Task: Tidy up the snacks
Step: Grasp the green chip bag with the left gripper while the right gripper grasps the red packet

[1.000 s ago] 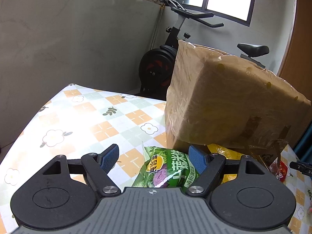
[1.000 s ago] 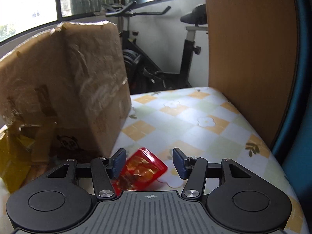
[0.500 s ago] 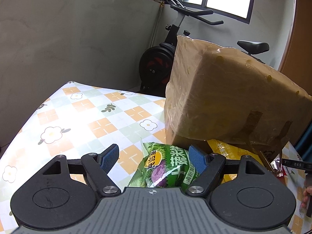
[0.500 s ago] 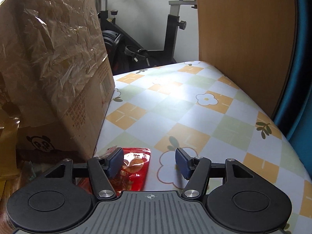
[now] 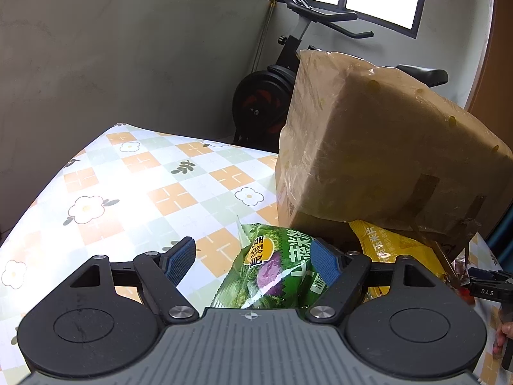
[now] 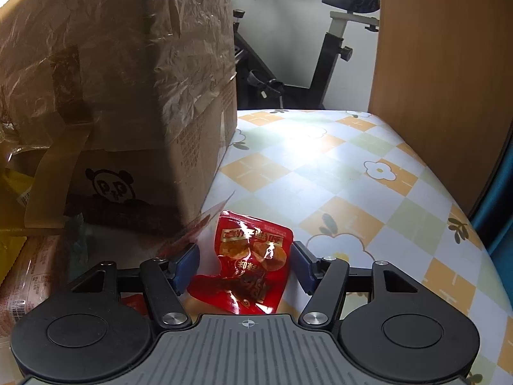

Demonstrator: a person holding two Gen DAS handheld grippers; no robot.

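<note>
Red foil catches our eye first: a small red snack packet [image 6: 251, 264] lies flat on the checked, flowered surface [image 6: 349, 173], between the blue pads of the right tool [image 6: 245, 264]. Its jaws are opening and neither pad presses the packet. Just behind stands a plastic-wrapped cardboard box [image 6: 128, 80].

From the left side we see the left tool [image 5: 253, 261] wide apart, its right pad at the edge of a green snack bag [image 5: 275, 272] that lies on the surface in front of the box, its left pad clear. A yellow bag [image 5: 394, 243] pokes out from under the box.
</note>
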